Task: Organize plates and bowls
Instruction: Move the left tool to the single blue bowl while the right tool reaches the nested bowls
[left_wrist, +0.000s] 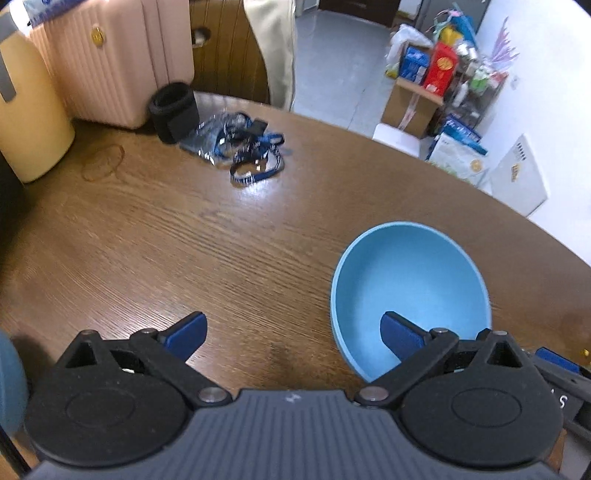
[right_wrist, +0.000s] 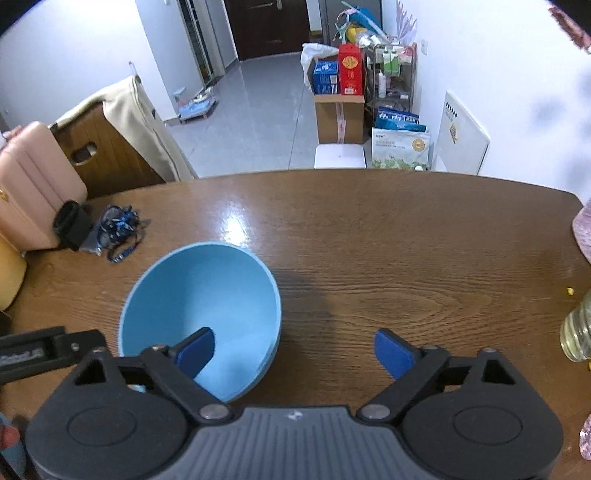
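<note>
Near the table's middle, 1 blue bowl is being flanked by both wide-spread grippers, probably for pickup.

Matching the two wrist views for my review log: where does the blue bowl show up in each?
Left wrist: blue bowl lower right, partly behind the left gripper's right finger.
Right wrist: blue bowl lower left, behind the right gripper's left finger.
Shared landmark: blue lanyard pile beside the pink suitcase.
</note>
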